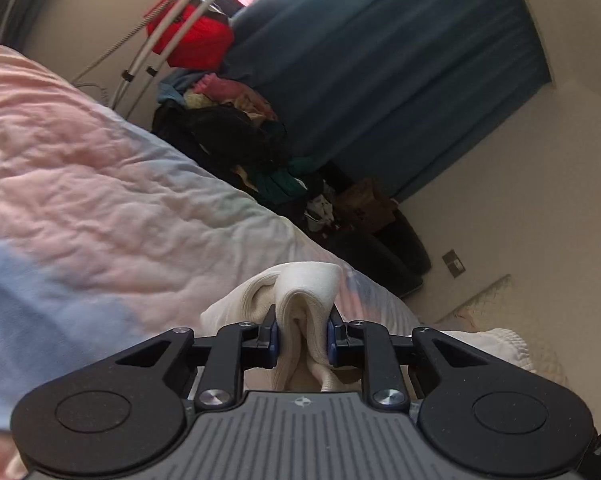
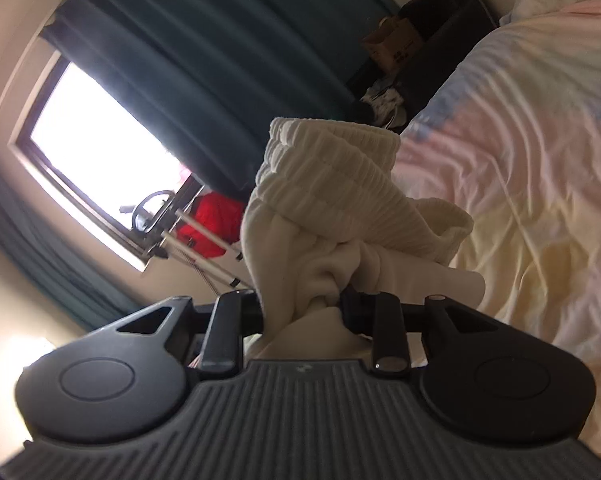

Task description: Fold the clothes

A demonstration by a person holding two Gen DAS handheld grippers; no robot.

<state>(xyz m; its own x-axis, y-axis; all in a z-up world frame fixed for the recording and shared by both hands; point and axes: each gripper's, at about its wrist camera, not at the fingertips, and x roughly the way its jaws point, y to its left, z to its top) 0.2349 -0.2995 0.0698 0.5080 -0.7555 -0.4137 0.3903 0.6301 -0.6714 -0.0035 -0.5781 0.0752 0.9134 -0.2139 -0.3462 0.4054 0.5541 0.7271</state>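
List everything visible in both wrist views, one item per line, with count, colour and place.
cream garment: one, cream-white, ribbed band, bunched and held in both grippers above the bed
bedspread: one, pink, blue and pale yellow, wrinkled, covering the bed
curtain: one, dark teal, over the window wall
window: one, bright, dark frame, beside the curtain
clothes pile: one heap, mixed colours, beyond the bed
red item: one, red, on the metal rack by the window
cardboard box: one, brown, on dark furniture
left gripper: black, shut on cloth
right gripper: black, shut on cloth
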